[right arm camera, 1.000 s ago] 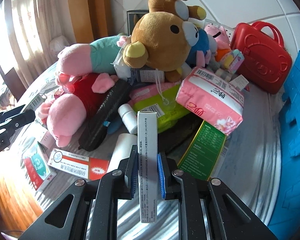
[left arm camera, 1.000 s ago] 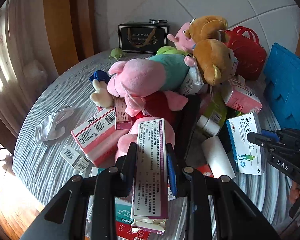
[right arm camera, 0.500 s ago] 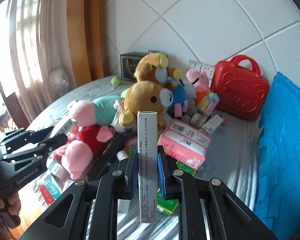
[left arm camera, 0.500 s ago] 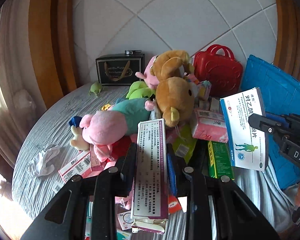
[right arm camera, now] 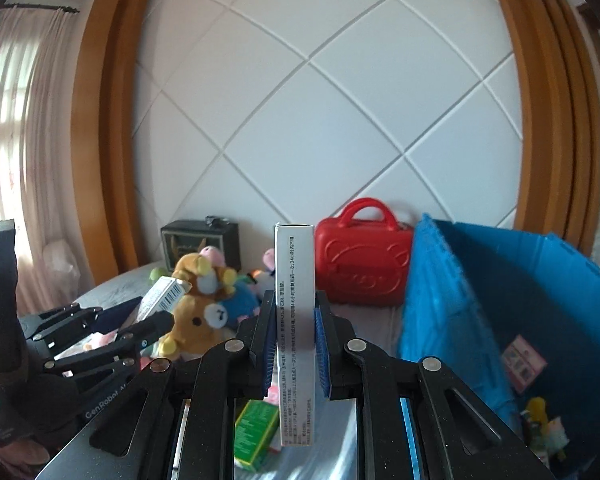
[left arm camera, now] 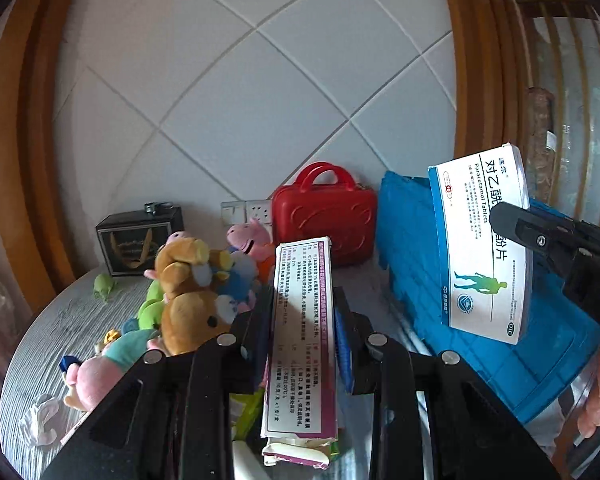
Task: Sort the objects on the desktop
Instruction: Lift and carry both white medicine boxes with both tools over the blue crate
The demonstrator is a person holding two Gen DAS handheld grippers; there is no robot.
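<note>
My left gripper [left arm camera: 303, 308] is shut on a purple-and-white medicine box [left arm camera: 304, 340] that stands upright between its pads, lifted above the table. From the right wrist view that gripper [right arm camera: 156, 320] shows at the left with the box's barcoded end [right arm camera: 164, 296] sticking out. My right gripper [right arm camera: 294, 312] is shut on a blue-and-white paracetamol box [right arm camera: 294, 280], seen edge-on. In the left wrist view this box [left arm camera: 480, 248] hangs in front of the blue crate [left arm camera: 412, 248], with a black finger [left arm camera: 540, 236] across its face.
The blue crate [right arm camera: 440, 300] stands open at the right with a few small items [right arm camera: 524, 360] inside. A red case [left arm camera: 324, 216] and a black box [left arm camera: 140, 240] line the tiled wall. Plush toys [left arm camera: 188, 304] and a green box [right arm camera: 256, 428] lie on the round table [left arm camera: 60, 332].
Both grippers have risen from the pile with their boxes still held and tilted up toward the wall. The right one has come up to the blue crate, whose inside now shows.
</note>
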